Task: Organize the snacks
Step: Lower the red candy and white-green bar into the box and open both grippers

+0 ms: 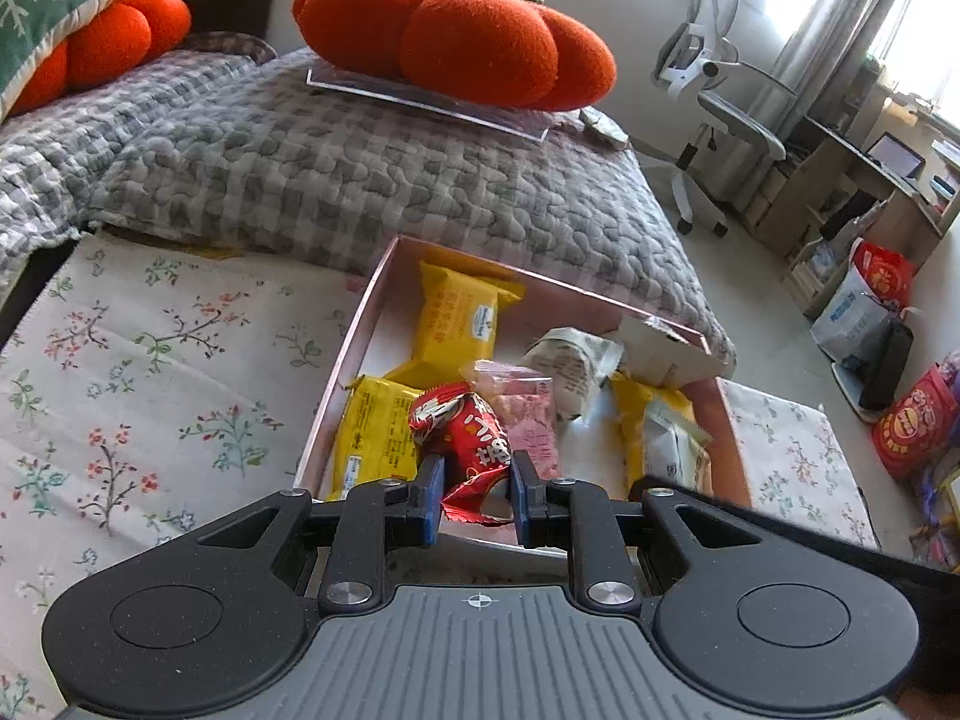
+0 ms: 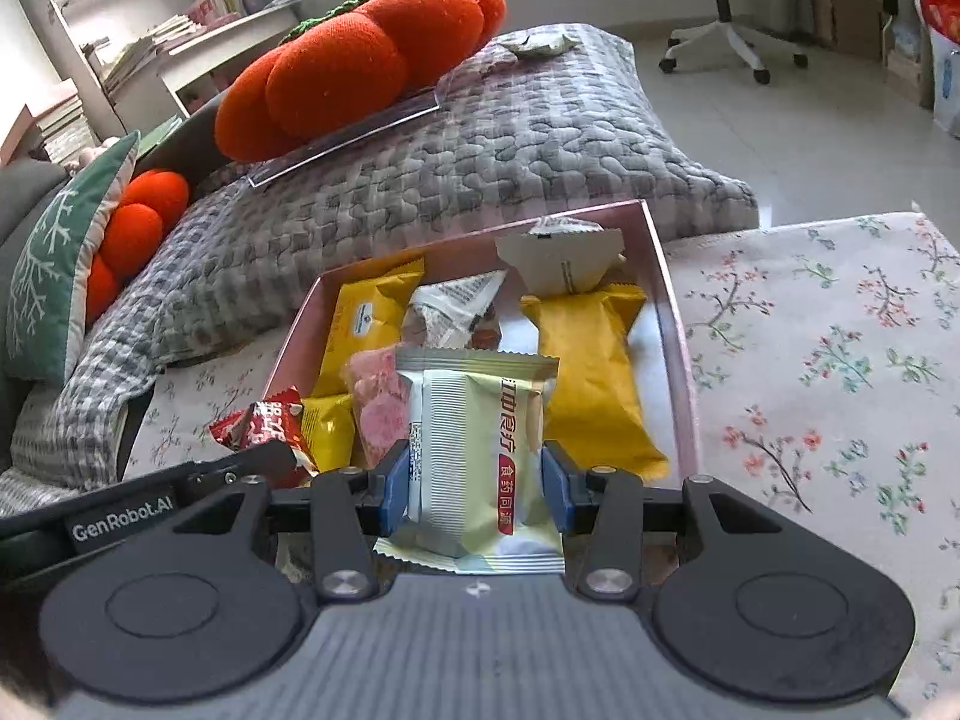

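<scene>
Left claw pinches a red packet over the box's near edge at 6 o'clock — ease it down into a gap before letting go — while the right claw grips a pale green packet low over the box, best laid flat beside the yellow packet at 1 o'clock.

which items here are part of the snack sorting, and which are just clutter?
Job:
- shallow pink cardboard box
- red foil snack packet in left gripper
- pale green and white snack packet in right gripper
- yellow snack packets
- pink sweets pouch

Clutter:
- orange pumpkin-shaped plush cushion
- grey checked quilt
- white office chair
</scene>
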